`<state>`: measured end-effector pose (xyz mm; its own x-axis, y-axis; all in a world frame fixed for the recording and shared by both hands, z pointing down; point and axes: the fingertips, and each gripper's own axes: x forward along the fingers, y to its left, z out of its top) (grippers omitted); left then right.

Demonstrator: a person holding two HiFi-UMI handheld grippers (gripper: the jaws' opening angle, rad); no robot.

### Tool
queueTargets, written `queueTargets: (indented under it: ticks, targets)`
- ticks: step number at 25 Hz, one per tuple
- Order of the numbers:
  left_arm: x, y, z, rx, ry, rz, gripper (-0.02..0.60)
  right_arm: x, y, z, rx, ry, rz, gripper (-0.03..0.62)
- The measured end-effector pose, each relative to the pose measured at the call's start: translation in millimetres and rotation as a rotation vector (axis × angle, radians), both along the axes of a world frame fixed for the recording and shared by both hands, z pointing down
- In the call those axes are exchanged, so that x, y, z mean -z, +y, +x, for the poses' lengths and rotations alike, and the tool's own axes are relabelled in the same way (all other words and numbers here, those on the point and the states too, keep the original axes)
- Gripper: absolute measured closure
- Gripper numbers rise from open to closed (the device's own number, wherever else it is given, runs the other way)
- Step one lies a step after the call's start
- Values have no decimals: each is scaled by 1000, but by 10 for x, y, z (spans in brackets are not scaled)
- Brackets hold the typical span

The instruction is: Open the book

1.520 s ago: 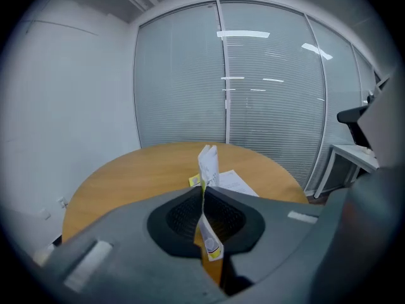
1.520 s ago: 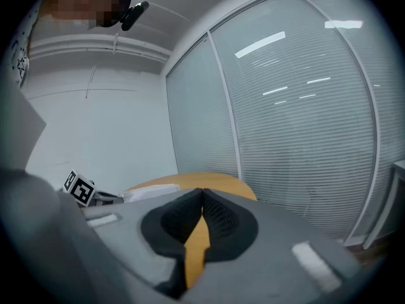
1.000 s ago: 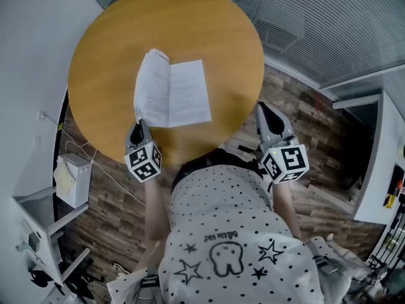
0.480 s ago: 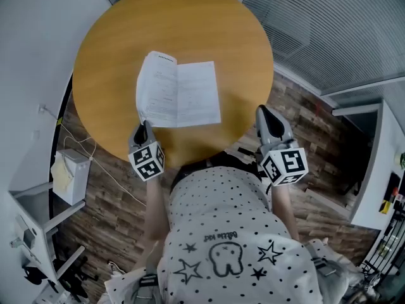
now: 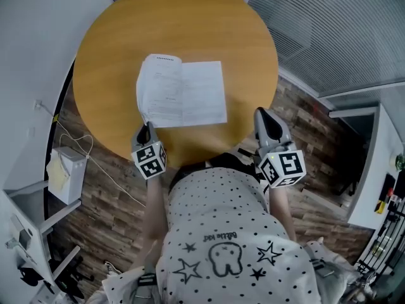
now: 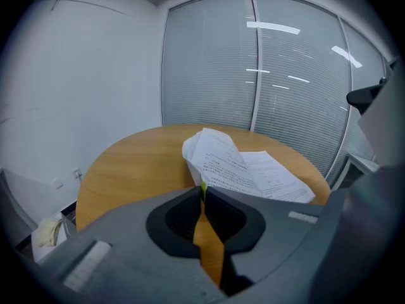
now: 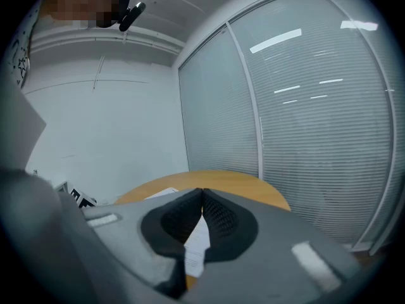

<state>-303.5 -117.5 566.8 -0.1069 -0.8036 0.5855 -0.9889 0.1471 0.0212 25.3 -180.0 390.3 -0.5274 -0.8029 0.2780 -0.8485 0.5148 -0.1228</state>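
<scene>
1. Lying open and nearly flat on the round, smooth, honey-coloured wooden bench [image 5: 190,18], the book [image 5: 183,94] shows thin white printed pages; its left leaf bows upward.
2. Left gripper [image 5: 147,128]: grey shell and black ribbed pads. The jaws are pressed almost together at the book's near left corner, and a thin yellow-green sliver shows between their tips, seemingly the pinched edge of the book.
3. Right gripper [image 5: 264,116]: the same build, held beside the bench's rim over the plank floor [image 5: 304,125]. Its jaws are closed on nothing, well apart from the book.
</scene>
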Motion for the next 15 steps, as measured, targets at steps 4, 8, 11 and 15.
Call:
queueTargets:
  ticks: [4, 8, 11, 15]
  targets:
    - [-147, 47, -38, -16, 17, -28, 554, -21, 26, -91, -1, 10, -3, 589]
    - [-260, 50, -44, -40, 20, -56, 552, -22, 34, -145, -9, 12, -3, 589]
    - [-337, 53, -64, -62, 2, -87, 551, -24, 60, -201, -13, 15, -5, 589]
    - [-427, 58, -105, -91, -31, -132, 548, -16, 86, -233, -22, 16, -4, 589]
